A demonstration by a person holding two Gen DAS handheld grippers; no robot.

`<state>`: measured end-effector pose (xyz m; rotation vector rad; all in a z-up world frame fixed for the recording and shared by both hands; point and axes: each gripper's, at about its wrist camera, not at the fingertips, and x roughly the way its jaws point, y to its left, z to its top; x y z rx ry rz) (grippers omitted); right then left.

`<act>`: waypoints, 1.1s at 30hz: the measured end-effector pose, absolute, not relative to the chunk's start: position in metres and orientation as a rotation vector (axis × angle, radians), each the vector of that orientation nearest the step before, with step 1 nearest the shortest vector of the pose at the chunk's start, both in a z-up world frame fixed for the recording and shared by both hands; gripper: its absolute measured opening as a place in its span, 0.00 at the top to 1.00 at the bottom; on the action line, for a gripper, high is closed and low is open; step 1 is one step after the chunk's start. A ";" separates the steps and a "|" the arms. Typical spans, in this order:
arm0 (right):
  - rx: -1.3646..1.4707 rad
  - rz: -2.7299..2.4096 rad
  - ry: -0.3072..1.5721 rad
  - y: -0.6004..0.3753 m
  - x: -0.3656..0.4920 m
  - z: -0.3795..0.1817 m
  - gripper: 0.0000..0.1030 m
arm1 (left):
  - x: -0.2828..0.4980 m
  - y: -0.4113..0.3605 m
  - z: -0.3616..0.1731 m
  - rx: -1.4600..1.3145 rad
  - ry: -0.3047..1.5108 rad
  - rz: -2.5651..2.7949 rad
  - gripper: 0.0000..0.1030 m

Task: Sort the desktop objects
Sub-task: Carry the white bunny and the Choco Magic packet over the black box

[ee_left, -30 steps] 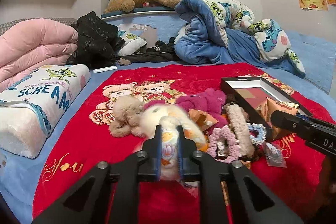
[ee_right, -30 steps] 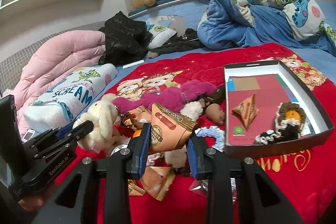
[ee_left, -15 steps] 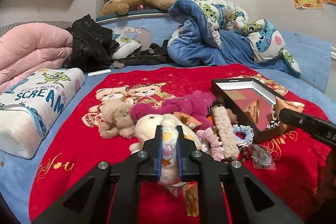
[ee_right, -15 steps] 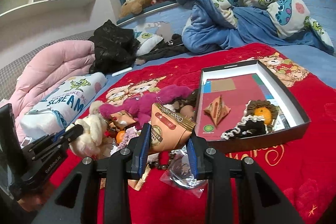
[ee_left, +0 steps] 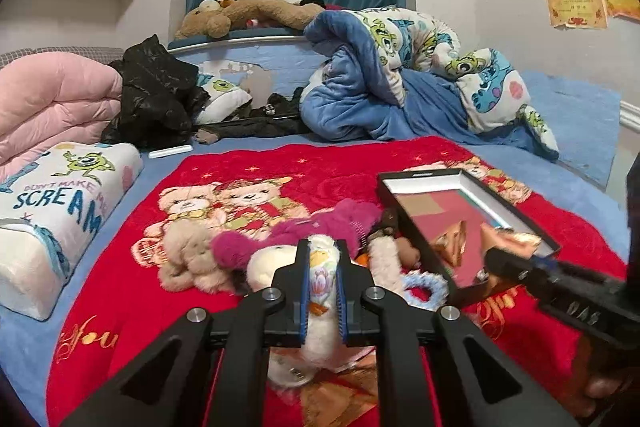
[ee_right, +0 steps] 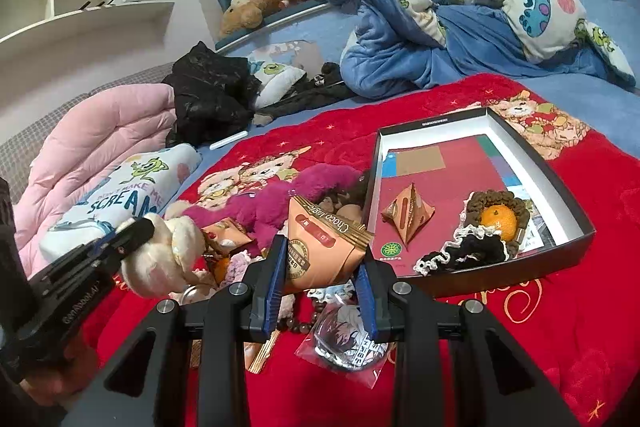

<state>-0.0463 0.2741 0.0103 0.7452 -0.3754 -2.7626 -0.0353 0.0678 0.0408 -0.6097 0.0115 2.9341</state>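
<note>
Red blanket (ee_right: 560, 327); snack packet (ee_right: 324, 251) seam-up.

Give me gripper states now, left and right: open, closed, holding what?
Left gripper: closed on the cream plush toy, lifted off the red blanket.
Right gripper: closed on the orange snack packet.

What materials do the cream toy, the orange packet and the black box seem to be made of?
Cream toy: plush fabric, fuzzy pile. Orange packet: probably printed plastic film or coated paper, with creases and a crimped edge. Black box: likely cardboard, thin straight walls, matte black outside, white inside.
</note>
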 end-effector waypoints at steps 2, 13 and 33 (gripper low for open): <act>0.757 -2.760 -0.394 0.277 -0.049 0.010 0.70 | -0.038 0.078 0.045 -0.602 0.019 2.921 0.90; 0.769 -2.774 -0.413 0.303 -0.043 0.010 0.70 | -0.042 0.156 0.056 -0.549 0.084 2.796 0.90; 0.805 -2.886 -0.533 0.388 -0.027 0.002 0.70 | -0.059 0.242 0.057 -0.573 0.077 2.634 0.89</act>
